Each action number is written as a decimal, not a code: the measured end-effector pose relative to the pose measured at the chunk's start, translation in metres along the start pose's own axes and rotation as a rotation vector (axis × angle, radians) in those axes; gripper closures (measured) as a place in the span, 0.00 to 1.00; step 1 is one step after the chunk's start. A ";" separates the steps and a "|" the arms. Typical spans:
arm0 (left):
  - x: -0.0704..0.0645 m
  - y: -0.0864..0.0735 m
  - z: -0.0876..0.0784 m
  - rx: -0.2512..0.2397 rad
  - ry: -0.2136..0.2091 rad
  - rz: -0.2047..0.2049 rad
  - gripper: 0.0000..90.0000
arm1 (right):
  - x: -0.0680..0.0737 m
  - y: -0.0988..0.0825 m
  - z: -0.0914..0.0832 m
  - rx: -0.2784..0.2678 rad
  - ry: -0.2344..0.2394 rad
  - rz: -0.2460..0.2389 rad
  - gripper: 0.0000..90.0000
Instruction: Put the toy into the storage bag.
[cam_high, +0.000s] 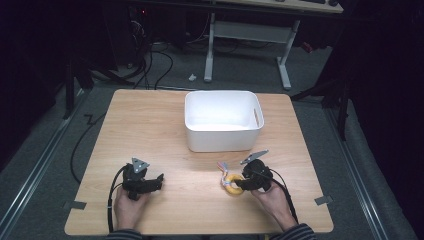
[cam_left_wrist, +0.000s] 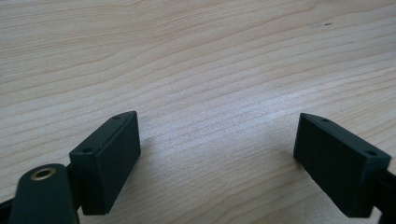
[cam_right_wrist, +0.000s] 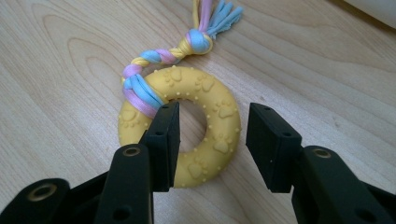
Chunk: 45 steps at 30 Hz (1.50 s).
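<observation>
Evidently, only the opening of the work has been reached. On the wooden bench (cam_high: 165, 125) a yellow ring toy (cam_right_wrist: 180, 135), knotted with a braided rope tail (cam_right_wrist: 161, 55) in pink, blue and yellow, is seen lying flat near the front edge, at about five o'clock from the bench's middle. The rope tail is laid out from the ring toward eleven o'clock in the high view, pointing at the white bin (cam_high: 222, 120), which is set at twelve o'clock, beyond the middle of the bench, and appears to hold nothing.

The right claw (cam_right_wrist: 212, 144) is lowered over the ring's near side: one jaw is placed in the hole, the other outside the rim, so that the ring's band is straddled. A visible gap is left between the outer jaw and the rubber, so the jaws are judged narrowed around the band but not yet pinching it. Nothing has been lifted.

The left claw (cam_left_wrist: 217, 154) is held low over bare wood at seven o'clock, well apart from the toy, with its jaws spread wide and nothing between them.

What is left, as a judgement: the grip has to be finished, the toy raised, carried toward twelve o'clock and, most likely, released into the bin.
</observation>
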<state>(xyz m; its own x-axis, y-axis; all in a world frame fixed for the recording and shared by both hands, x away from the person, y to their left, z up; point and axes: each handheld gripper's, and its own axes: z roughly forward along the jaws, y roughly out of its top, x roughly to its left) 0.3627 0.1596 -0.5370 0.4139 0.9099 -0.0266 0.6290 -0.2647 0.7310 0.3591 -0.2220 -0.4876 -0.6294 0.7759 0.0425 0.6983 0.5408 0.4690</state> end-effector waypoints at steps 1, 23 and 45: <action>0.000 0.000 0.000 0.000 0.000 0.000 0.17 | 0.000 0.001 0.001 0.008 -0.001 -0.005 0.62; 0.000 0.000 0.000 0.000 0.001 0.003 0.17 | 0.005 0.009 0.016 0.098 -0.056 -0.035 0.71; 0.000 0.000 0.000 0.000 0.000 0.004 0.17 | 0.004 0.006 0.008 0.053 -0.052 -0.037 0.74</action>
<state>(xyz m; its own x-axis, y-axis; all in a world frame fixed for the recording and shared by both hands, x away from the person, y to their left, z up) 0.3626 0.1596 -0.5370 0.4158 0.9091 -0.0236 0.6277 -0.2681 0.7308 0.3641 -0.2132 -0.4915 -0.6378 0.7699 -0.0201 0.6925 0.5848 0.4224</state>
